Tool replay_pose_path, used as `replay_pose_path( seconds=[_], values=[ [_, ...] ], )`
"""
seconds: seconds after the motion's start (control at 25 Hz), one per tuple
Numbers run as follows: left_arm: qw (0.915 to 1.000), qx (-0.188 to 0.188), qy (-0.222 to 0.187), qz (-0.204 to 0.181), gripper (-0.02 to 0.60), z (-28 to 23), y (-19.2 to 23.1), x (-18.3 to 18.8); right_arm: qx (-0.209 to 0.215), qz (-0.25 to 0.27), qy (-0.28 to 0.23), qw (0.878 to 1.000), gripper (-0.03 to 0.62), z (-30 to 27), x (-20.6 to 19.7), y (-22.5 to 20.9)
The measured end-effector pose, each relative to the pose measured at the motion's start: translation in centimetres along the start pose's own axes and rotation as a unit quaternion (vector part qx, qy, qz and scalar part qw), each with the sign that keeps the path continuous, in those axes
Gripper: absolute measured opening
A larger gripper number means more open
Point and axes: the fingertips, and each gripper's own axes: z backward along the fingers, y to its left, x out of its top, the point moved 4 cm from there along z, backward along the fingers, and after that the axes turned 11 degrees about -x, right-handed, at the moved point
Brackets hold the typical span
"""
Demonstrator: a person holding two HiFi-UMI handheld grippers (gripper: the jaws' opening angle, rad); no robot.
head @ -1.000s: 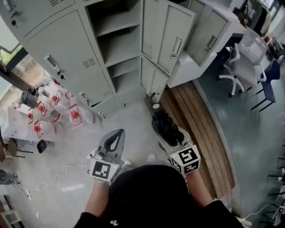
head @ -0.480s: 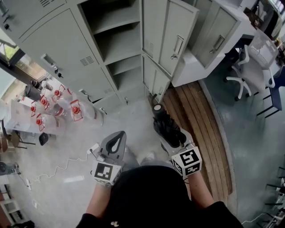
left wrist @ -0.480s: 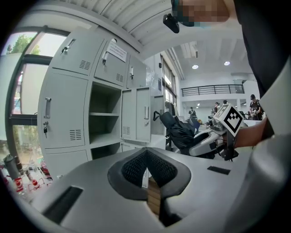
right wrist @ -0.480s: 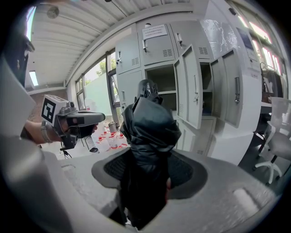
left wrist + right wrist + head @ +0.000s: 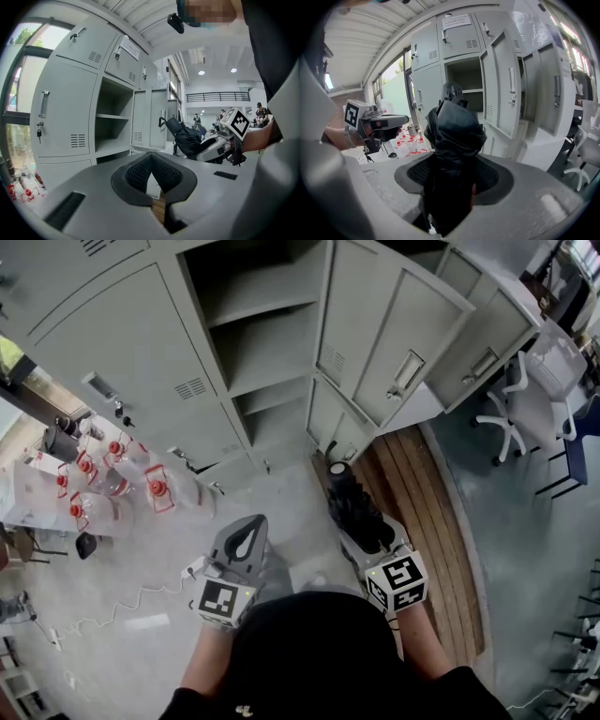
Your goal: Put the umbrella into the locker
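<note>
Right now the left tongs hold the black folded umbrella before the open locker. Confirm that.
Wrong side: the right tongs hold the black folded umbrella before the open locker, as the right gripper view shows.

Open locker (image 5: 265, 345) ahead, door (image 5: 389, 338) alongside.

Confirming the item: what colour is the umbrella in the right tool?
The folded fabric umbrella is black; the right gripper view shows it best.
</note>
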Motion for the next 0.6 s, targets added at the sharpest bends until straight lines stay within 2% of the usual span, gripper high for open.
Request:
replay_pose_path(
  seconds=[0.08, 0.6],
  values=[
    [0.9999, -0.008, 0.001, 0.013, 0.011, -0.3, 2.2, 0.5, -0.005, 0.001, 0.004, 1.0, 0.239, -1.9, 1.1, 0.6],
    [0.9974, -0.071, 0.011, 0.009, 0.011, -1.2, 16.6, 1.6, -0.045, -0.029, 0.025, 0.998, 0.239, -13.5, 6.7, 5.2]
  ],
)
